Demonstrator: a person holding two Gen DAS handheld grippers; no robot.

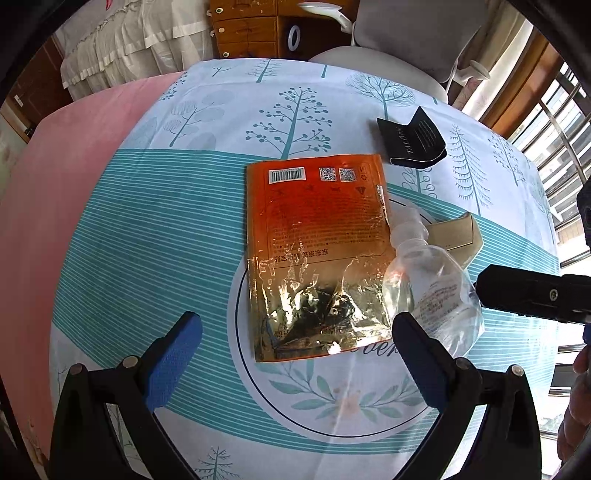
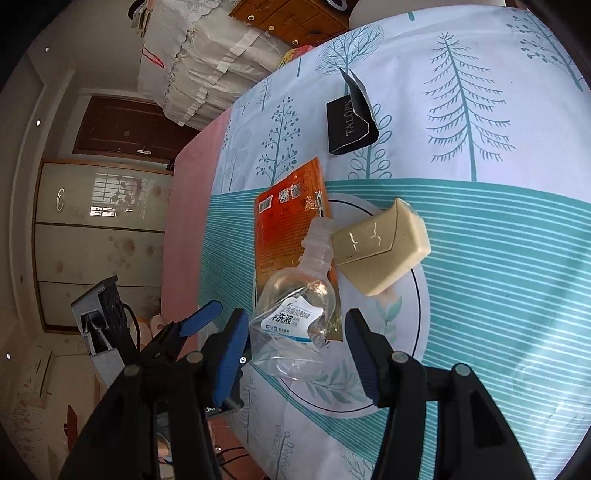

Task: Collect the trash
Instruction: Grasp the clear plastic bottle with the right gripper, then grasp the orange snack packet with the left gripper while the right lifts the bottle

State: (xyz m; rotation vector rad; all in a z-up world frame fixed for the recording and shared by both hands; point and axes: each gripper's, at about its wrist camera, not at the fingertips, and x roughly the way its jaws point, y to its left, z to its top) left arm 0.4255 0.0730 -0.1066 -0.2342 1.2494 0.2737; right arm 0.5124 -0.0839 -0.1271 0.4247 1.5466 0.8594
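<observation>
An orange and gold foil pouch (image 1: 317, 251) lies flat on the printed tablecloth (image 1: 147, 240). A crushed clear plastic bottle (image 2: 295, 317) with a white label lies against the pouch's right edge, partly on top of it. My right gripper (image 2: 297, 354) is open, with the bottle's base between its blue pads; the left pad is at the bottle's side and a gap shows on the right. My left gripper (image 1: 295, 358) hovers open just short of the pouch's near end, holding nothing. A beige box (image 2: 380, 247) and a black folded carton (image 2: 351, 122) lie further off.
A pink cover (image 1: 55, 203) borders the tablecloth on the left. Behind the table stand a grey chair (image 1: 406, 40), a wooden drawer unit (image 1: 247, 29) and white covered furniture (image 1: 129, 44). A window with bars (image 1: 554, 122) is at the right.
</observation>
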